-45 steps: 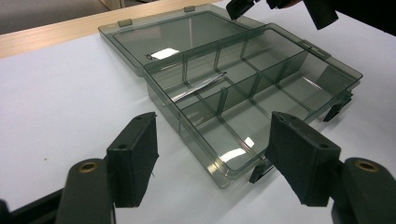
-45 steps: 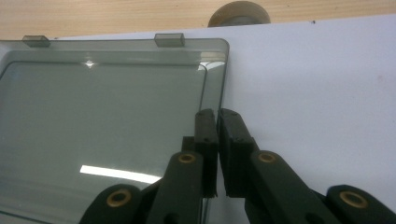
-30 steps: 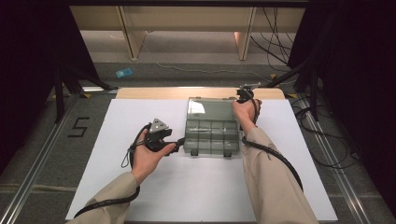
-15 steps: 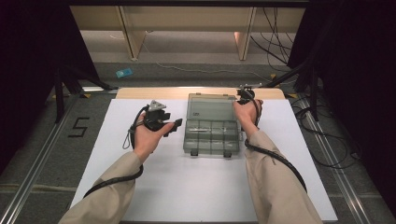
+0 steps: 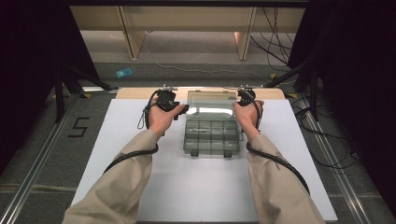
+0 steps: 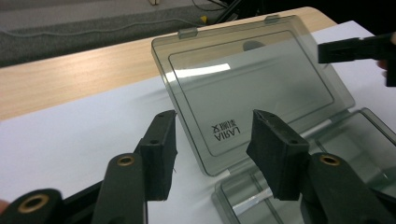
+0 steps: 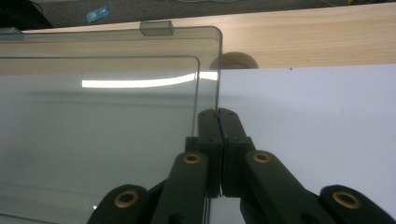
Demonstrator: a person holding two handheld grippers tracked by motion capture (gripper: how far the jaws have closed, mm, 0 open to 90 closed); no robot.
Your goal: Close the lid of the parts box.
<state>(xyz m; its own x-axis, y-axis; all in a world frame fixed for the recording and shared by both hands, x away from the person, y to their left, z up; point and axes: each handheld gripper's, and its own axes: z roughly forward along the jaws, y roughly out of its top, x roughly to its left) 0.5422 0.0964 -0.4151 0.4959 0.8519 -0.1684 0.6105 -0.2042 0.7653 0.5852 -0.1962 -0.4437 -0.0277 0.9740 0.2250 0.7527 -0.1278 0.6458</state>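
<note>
A smoky clear compartment box (image 5: 212, 139) lies on the white table top (image 5: 187, 186) with its lid (image 5: 210, 106) swung up and back. My right gripper (image 5: 241, 99) is shut on the lid's right edge (image 7: 217, 93), its jaws meeting on the thin plastic. My left gripper (image 5: 181, 110) is beside the lid's left edge. Its jaws have just been closing and stand apart (image 6: 212, 149), with the lid's near corner (image 6: 210, 163) showing in the gap ahead of them, untouched by the pads. The right gripper's jaw tip (image 6: 355, 49) reaches in at the lid's far side.
A bare wooden strip (image 5: 135, 93) runs along the table's far edge. Beyond it lie a blue card (image 5: 123, 73) on the floor, shelf legs and cables. A "5" mark (image 5: 79, 127) is on the floor at the left. More cables trail at the right.
My left hand has moved away from the box's front left corner to the lid's left edge, farther back. The right hand has stayed on the lid.
</note>
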